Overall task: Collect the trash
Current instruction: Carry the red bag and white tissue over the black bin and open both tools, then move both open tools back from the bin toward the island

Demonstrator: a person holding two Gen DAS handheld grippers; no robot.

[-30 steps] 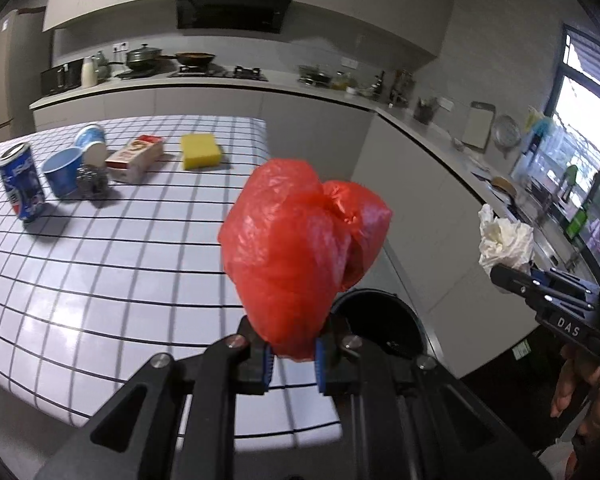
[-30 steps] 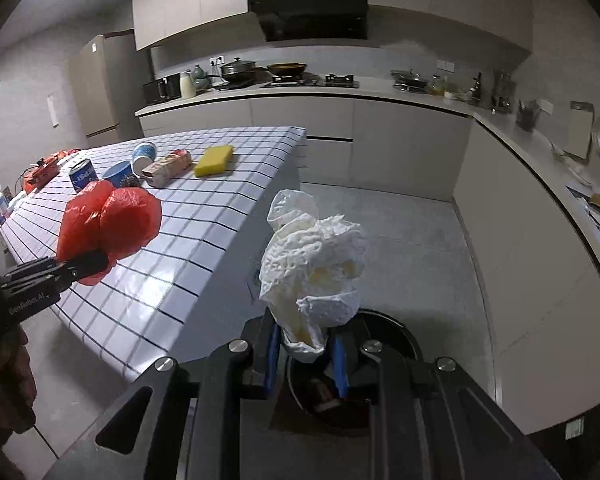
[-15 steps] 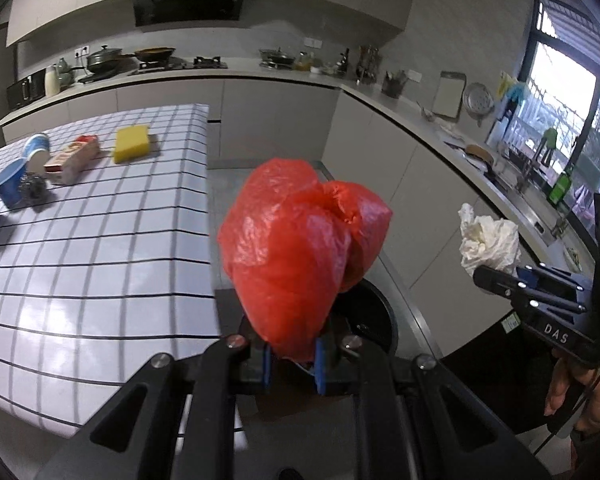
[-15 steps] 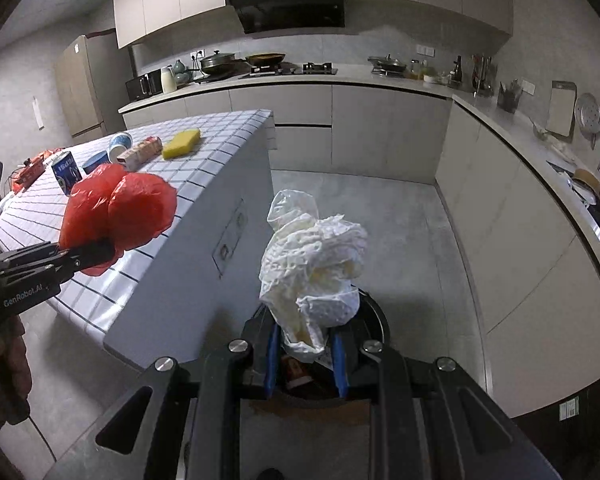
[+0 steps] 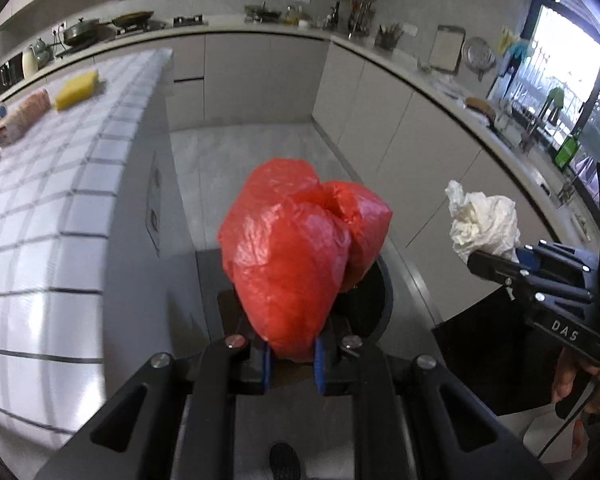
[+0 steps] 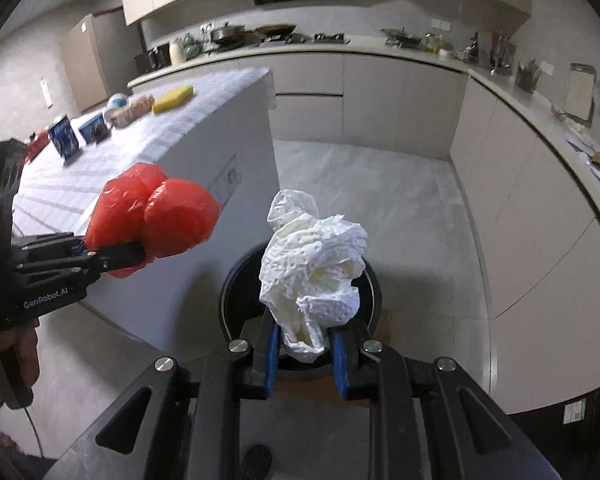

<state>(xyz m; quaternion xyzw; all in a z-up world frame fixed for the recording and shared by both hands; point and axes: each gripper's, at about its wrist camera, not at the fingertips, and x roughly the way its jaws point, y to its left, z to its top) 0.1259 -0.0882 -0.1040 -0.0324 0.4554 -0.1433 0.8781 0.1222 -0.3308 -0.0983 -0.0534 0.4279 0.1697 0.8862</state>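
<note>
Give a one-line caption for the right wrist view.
Right gripper holds crumpled tissue above the bin; left gripper alongside holds a red bag.

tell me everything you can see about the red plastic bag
The crumpled red plastic bag is thin, glossy and wrinkled, bunched into two rounded lobes. The left tool is shut on its lower end between blue pads, and the bulk stands up beyond the fingertips. It hangs in the air beside the white tiled counter, above the round black bin on the floor. Only the tool touches it.
</note>
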